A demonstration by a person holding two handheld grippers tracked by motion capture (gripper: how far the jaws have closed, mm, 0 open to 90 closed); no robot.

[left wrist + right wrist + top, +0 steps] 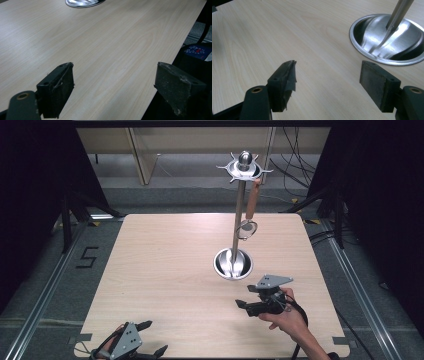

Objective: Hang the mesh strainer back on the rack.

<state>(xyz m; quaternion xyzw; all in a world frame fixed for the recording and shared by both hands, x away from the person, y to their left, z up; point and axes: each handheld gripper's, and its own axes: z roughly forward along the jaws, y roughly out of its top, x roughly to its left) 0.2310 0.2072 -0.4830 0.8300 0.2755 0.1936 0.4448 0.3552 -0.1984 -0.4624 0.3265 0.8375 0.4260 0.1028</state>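
Both tongs wide apart, holding nothing: left tongs (150, 340) at the near edge of the pale wooden desk (165, 265), right tongs (243, 306) just beside the tall shiny metal stand (239, 215). Wooden-handled strainer (248, 220) hung near its top. Could have tipped if bumped.

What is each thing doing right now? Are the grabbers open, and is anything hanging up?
left gripper: open, holding nothing, at the table's near edge.
right gripper: open, holding nothing, near the stand's base.
metal stand: upright on the table.
wooden-handled utensil: hanging from the stand's top, off the table.
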